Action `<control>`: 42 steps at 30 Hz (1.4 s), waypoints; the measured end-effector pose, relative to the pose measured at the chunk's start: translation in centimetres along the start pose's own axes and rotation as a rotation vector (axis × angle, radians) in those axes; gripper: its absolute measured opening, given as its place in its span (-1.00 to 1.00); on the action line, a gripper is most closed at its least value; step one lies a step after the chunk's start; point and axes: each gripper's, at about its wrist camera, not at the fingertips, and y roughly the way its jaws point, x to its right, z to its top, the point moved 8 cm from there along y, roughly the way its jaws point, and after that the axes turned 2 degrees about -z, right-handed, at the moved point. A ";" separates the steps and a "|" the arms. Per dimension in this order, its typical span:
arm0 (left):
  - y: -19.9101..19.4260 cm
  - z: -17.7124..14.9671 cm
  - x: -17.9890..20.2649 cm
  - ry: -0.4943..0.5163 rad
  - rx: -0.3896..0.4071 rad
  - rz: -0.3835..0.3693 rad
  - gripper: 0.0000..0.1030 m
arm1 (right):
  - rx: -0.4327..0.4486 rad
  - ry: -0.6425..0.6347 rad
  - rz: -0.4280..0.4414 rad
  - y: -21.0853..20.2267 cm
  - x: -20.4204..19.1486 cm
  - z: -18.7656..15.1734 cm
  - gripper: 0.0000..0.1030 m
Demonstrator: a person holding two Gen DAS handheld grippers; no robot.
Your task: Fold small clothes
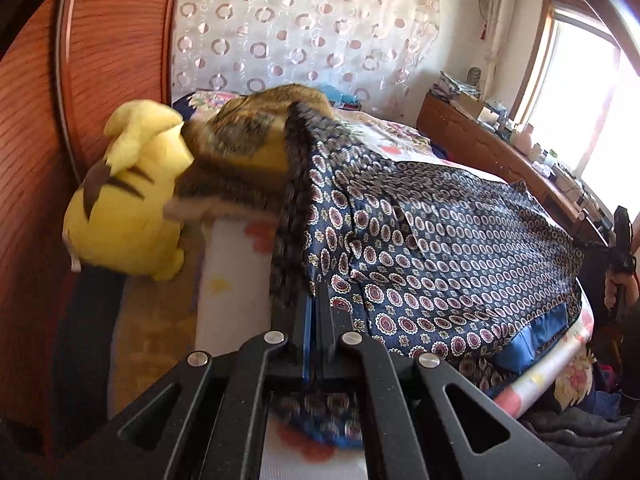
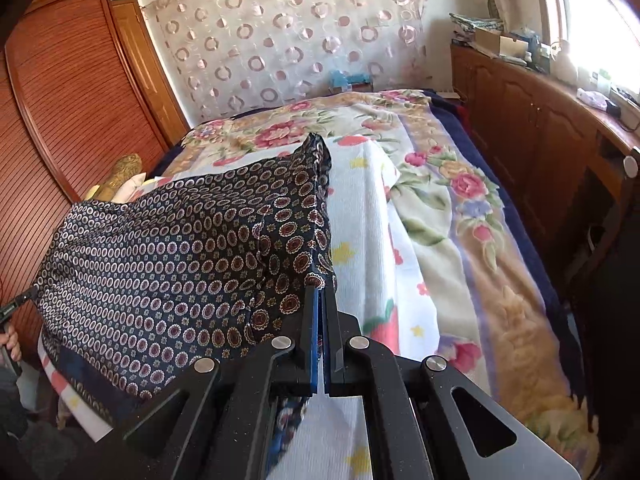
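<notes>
A dark navy garment with a ring and medallion print [image 1: 460,248] is stretched between my two grippers above the bed. My left gripper [image 1: 314,292] is shut on its left edge, and the cloth rises in a ridge ahead of the fingers. My right gripper [image 2: 322,294] is shut on the opposite edge of the same garment [image 2: 168,256], which spreads away to the left. A blue hem band [image 1: 536,340] hangs at the near side. The right gripper also shows in the left wrist view [image 1: 620,240] at the far right.
The bed carries a floral blanket [image 2: 448,184] and a white towel-like sheet [image 2: 360,216]. A yellow plush toy [image 1: 128,200] and a brown cushion [image 1: 248,148] lie by the wooden wardrobe [image 1: 36,160]. A wooden cabinet [image 2: 536,120] with clutter runs under the window.
</notes>
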 end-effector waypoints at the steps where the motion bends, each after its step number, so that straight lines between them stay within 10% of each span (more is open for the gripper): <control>1: 0.0 -0.5 -0.1 -0.005 -0.008 0.006 -0.96 | -0.002 0.000 0.006 -0.4 0.0 -0.3 -0.98; 18: -0.3 -1.8 -0.7 0.030 -0.017 0.067 -0.94 | -0.014 -0.023 -0.030 -0.7 0.1 -2.2 -0.98; 29: -1.6 -0.4 0.4 0.076 0.055 0.118 0.45 | 0.056 -0.106 -0.125 -2.5 -1.2 -1.9 -0.87; 42: -1.1 -1.1 0.7 0.076 0.049 0.159 0.49 | 0.102 -0.240 -0.089 -1.8 -10.4 -2.3 -0.65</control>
